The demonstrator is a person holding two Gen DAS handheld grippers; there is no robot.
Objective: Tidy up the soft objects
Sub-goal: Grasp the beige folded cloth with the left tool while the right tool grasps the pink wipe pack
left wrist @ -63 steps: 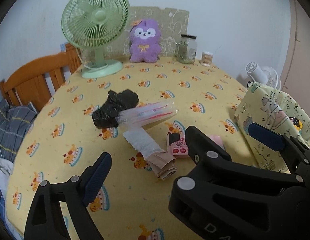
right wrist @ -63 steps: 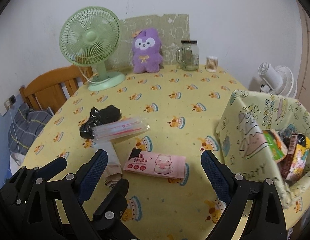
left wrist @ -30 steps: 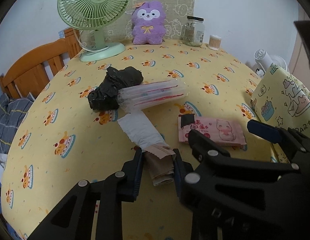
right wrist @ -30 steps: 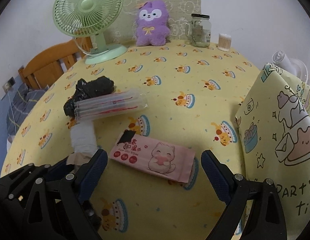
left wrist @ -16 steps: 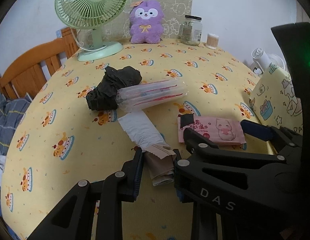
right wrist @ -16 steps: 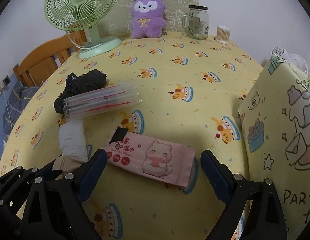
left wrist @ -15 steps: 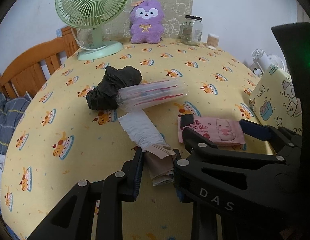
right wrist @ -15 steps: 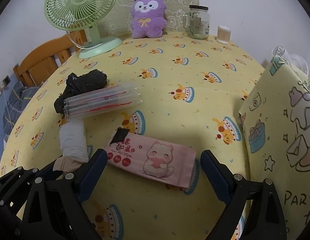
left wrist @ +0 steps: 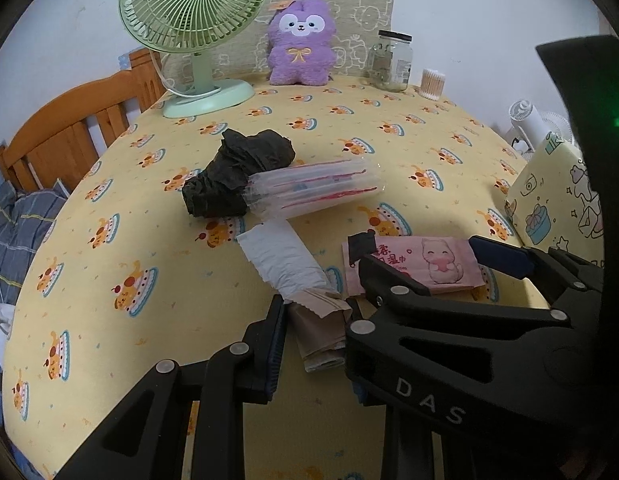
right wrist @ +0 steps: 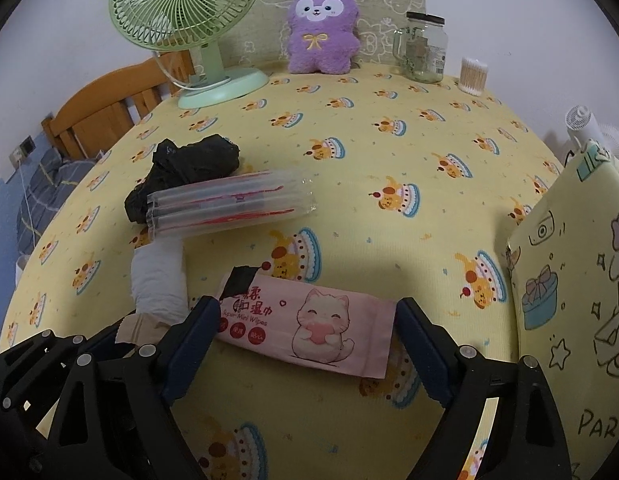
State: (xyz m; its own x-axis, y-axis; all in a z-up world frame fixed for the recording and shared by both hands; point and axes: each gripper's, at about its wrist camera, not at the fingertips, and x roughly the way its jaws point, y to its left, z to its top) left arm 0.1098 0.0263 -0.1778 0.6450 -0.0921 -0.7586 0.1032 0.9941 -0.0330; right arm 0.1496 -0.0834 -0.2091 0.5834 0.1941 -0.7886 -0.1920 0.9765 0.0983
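Observation:
My left gripper (left wrist: 315, 316) is shut on the beige end of a rolled white-and-beige soft pack (left wrist: 285, 260) that lies on the yellow tablecloth; the pack also shows in the right wrist view (right wrist: 157, 276). My right gripper (right wrist: 305, 320) has closed in on the two ends of a pink wet-wipes pack (right wrist: 305, 328), which also shows in the left wrist view (left wrist: 421, 262). A crumpled black bag (right wrist: 185, 168) and a clear sleeve with red print (right wrist: 229, 206) lie further back.
A yellow patterned gift bag (right wrist: 573, 300) stands at the right edge. At the back stand a green fan (right wrist: 189, 12), a purple plush (right wrist: 321, 28), a glass jar (right wrist: 423, 48) and a cotton-swab tub (right wrist: 473, 74). A wooden bed frame (left wrist: 69, 128) lies beyond the table's left edge.
My left gripper came down and shut on the beige end of the rolled pack. My right gripper moved down and forward, then narrowed its jaws onto the ends of the pink wipes pack.

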